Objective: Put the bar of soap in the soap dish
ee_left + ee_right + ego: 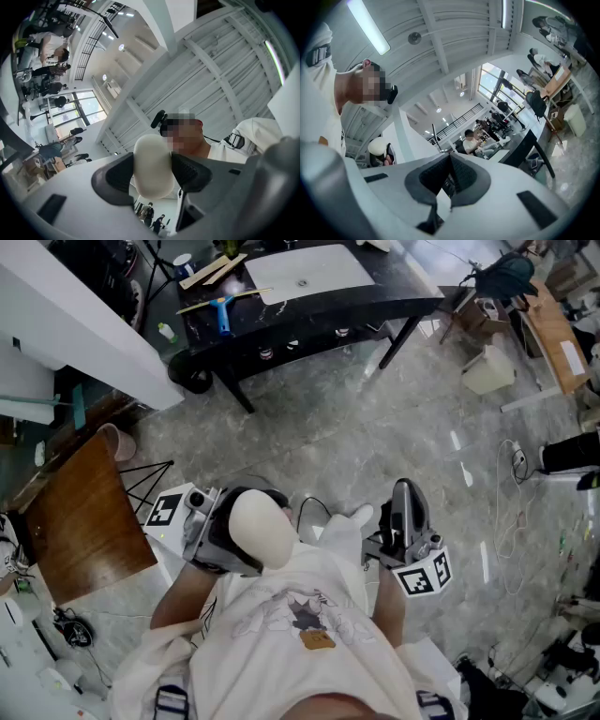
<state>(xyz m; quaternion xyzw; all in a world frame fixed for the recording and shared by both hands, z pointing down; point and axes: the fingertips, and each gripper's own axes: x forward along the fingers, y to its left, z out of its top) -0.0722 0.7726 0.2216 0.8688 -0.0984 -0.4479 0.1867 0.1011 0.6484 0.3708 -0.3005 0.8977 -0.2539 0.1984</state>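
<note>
The bar of soap (262, 526) is pinched between the widely spread jaws of the left gripper (152, 171), which is held close to the person's chest and tilted upward, well apart from the dark tabletop (375, 289) at the far side of the floor (356, 427); no soap dish can be made out there from this distance. The jaws of the right gripper (450, 175) are pressed together with nothing between them. A slip is judged the main risk: the bar is gripped only across its rounded sides, with much of it standing out beyond the pads, so a jolt or a further tilt during the carry could let it slide free and drop to the floor. Too hard a squeeze could just as well dent it or squirt it out of the jaws. The soap is seen as a pale cream oval with rounded ends, a matte, unmarked surface and no wrapper
</note>
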